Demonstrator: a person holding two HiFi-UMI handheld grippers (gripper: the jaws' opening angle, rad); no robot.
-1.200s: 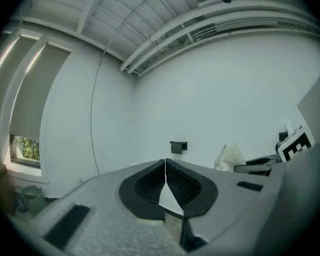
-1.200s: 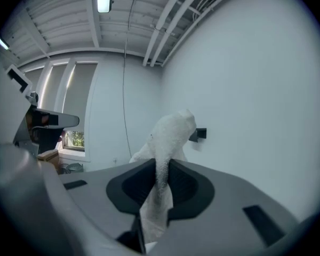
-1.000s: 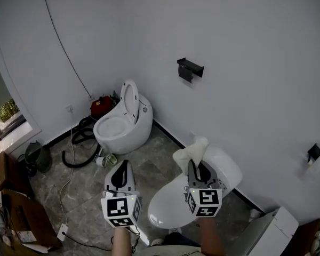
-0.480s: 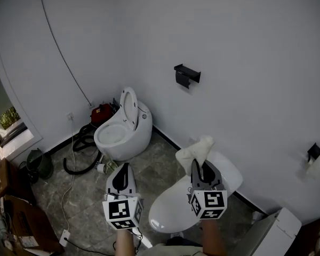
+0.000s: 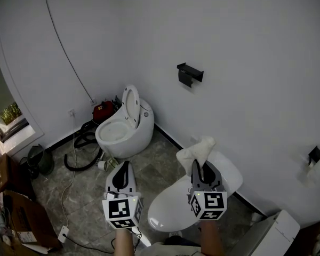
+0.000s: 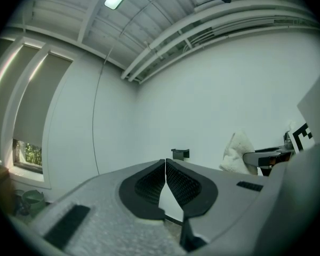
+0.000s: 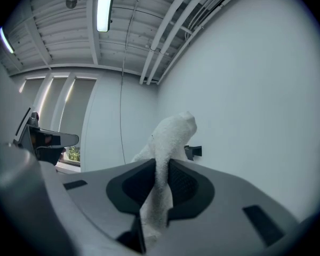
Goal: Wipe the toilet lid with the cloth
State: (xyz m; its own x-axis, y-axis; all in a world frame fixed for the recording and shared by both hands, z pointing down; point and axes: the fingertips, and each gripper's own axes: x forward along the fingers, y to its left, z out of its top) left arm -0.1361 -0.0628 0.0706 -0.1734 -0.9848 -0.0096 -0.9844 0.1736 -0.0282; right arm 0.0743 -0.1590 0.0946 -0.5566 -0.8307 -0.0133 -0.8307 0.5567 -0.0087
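Not much has moved since half a second back. Both tools sit about where they were, and only the view has drifted a touch. The right tool point(image 5: 204, 167) is clamped on the cloth point(image 5: 195, 152), which is white and sticks up past the tips toward the wall instead of hanging down. The left tool point(image 5: 122, 165) is pinched together with nothing in it, floating over the floor left of the lid. The closed toilet lid point(image 5: 168, 209) lies right under the right tool and a bit to its near left. Its long axis runs from near left to far right. So the right tool is clearly the nearer one. My guess is it has to tip the cloth down onto the lid first, since the cloth looks clear of it for now.
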